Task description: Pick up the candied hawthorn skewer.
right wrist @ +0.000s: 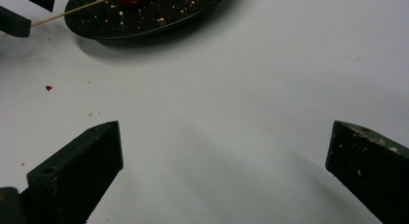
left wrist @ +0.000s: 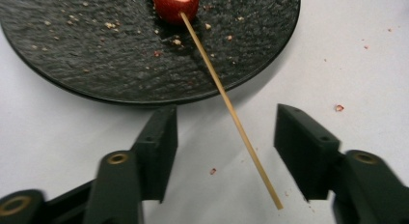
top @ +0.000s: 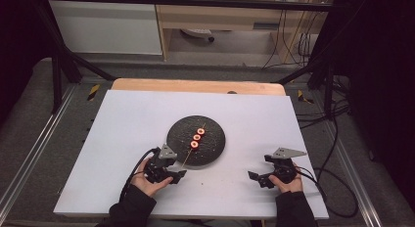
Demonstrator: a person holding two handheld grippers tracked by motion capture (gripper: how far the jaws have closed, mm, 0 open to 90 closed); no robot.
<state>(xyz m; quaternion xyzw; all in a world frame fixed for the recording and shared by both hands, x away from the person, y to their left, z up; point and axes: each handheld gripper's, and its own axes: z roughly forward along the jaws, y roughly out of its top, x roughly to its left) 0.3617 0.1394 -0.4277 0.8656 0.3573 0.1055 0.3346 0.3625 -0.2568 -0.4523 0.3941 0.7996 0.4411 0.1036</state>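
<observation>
Between the fingers of your left gripper lies the bare end of a thin, pale wooden skewer; the fingers stand about half open, one on each side of the stick, and neither pad touches it. The skewer's free tip rests on the white surface just inside the far finger, and the stick runs slantwise away from you, over the rim of the round, dark, rough-textured plate and into a red, ring-shaped piece of fruit. From above, you can see three such red rings threaded in a row along the skewer across the plate's middle, with your left hand holding the gripper just beside the plate's near-left edge. Crumbs and red flecks are scattered over the plate and the surface near it. Your right gripper sits well apart to the right, its fingers spread wide with nothing between them but bare white surface, your right hand resting low.
</observation>
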